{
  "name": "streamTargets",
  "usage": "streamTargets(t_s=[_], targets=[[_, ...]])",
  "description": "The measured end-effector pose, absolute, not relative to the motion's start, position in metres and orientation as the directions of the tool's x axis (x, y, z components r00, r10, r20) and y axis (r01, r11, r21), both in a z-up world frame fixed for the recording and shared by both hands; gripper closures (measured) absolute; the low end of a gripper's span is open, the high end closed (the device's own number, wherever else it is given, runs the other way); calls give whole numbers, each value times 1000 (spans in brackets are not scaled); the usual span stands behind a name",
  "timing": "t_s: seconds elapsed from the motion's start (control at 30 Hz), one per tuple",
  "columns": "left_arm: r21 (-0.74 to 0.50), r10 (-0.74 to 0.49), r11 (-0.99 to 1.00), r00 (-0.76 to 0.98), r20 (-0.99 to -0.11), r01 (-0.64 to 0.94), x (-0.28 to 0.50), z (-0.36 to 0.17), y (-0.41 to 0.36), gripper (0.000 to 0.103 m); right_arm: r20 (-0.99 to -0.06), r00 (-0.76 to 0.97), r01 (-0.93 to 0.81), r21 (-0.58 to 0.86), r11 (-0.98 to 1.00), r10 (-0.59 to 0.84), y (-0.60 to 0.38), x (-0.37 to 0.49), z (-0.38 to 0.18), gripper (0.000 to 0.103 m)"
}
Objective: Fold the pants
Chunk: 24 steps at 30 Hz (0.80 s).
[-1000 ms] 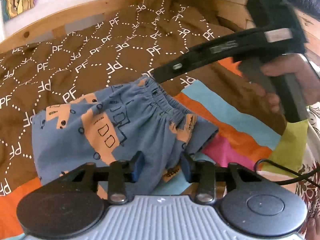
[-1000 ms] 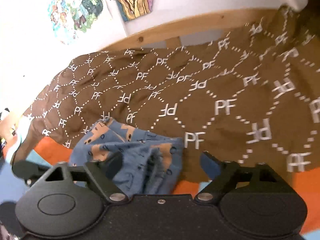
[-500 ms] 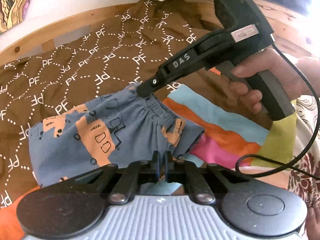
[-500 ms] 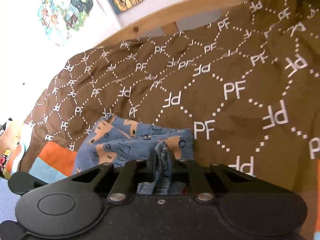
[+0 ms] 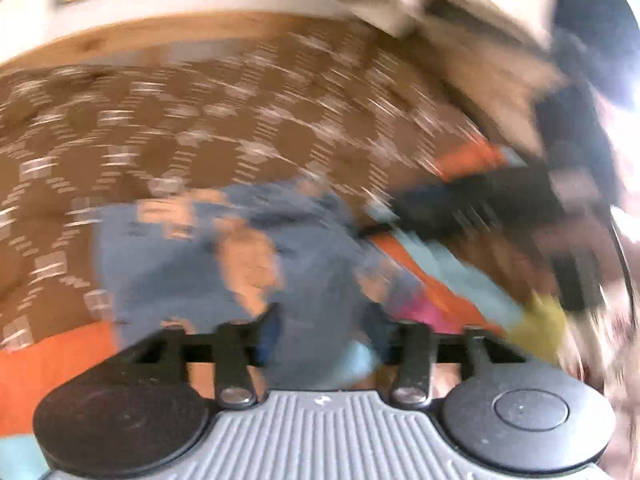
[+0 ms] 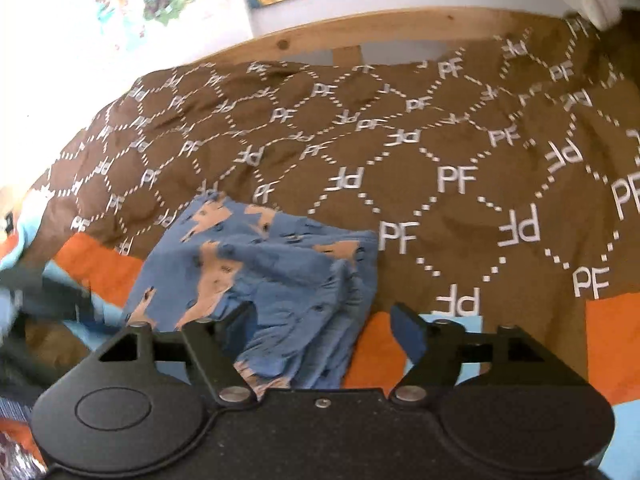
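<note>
The small blue cotton pants with orange animal prints [image 6: 256,280] lie folded into a compact bundle on the bed, partly on the brown quilted cover printed with white "PF" letters [image 6: 440,152] and partly on the orange, light-blue and pink striped blanket [image 6: 376,356] nearer the person.

From the right gripper [image 6: 324,328] the bundle sits straight ahead and a little to its left, its bunched edge running lengthwise between the two black fingers. The jaws are opening; cloth lies in the gap, but neither blue pad presses on it.

The left gripper [image 5: 320,330] looks at the same bundle from the opposite side. That view is badly smeared, yet the blue cloth clearly fills the space just beyond its fingers. Its jaws are opening too, and I see no pinch on the fabric. The right tool shows there only as a dark blur at the far corner of the pants.

Both tools are about equally close, one at each end of the near edge, so I judge that any further fold would go across the bundle's longer side, away toward the wooden bed rail [image 6: 400,36].
</note>
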<state>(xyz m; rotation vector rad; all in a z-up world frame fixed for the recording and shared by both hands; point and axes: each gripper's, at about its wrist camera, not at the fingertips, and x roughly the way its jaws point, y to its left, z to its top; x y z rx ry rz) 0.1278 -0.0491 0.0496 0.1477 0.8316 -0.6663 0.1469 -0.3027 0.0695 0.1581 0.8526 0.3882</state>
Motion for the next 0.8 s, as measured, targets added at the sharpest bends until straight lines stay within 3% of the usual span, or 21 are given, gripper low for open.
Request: streamTargets(t_s=[0.07, 0.17, 0.23, 0.33, 0.43, 0.57, 0.8], targets=[[-79, -394, 868, 582, -712, 491, 140, 53, -39, 29, -722, 593, -266, 242, 933, 356, -291, 144, 69, 20], [44, -193, 943, 648, -737, 331, 161, 46, -36, 20, -757, 585, -238, 184, 954, 292, -280, 140, 64, 20], [84, -131, 949, 620, -774, 304, 172, 35, -36, 13, -784, 571, -232, 133, 964, 245, -276, 137, 57, 18], [155, -41, 944, 571, -820, 291, 178, 14, -38, 12, -802, 554, -228, 109, 968, 221, -278, 129, 50, 12], [137, -42, 956, 581, -813, 260, 171, 10, -29, 4, -815, 541, -215, 107, 971, 209, -284, 123, 46, 8], [81, -58, 971, 547, -835, 226, 172, 12, -19, 2, -825, 536, -189, 86, 978, 177, -294, 116, 47, 8], [34, -85, 978, 544, -835, 205, 186, 30, -9, 1, -741, 633, -203, 122, 972, 225, -300, 135, 75, 6]])
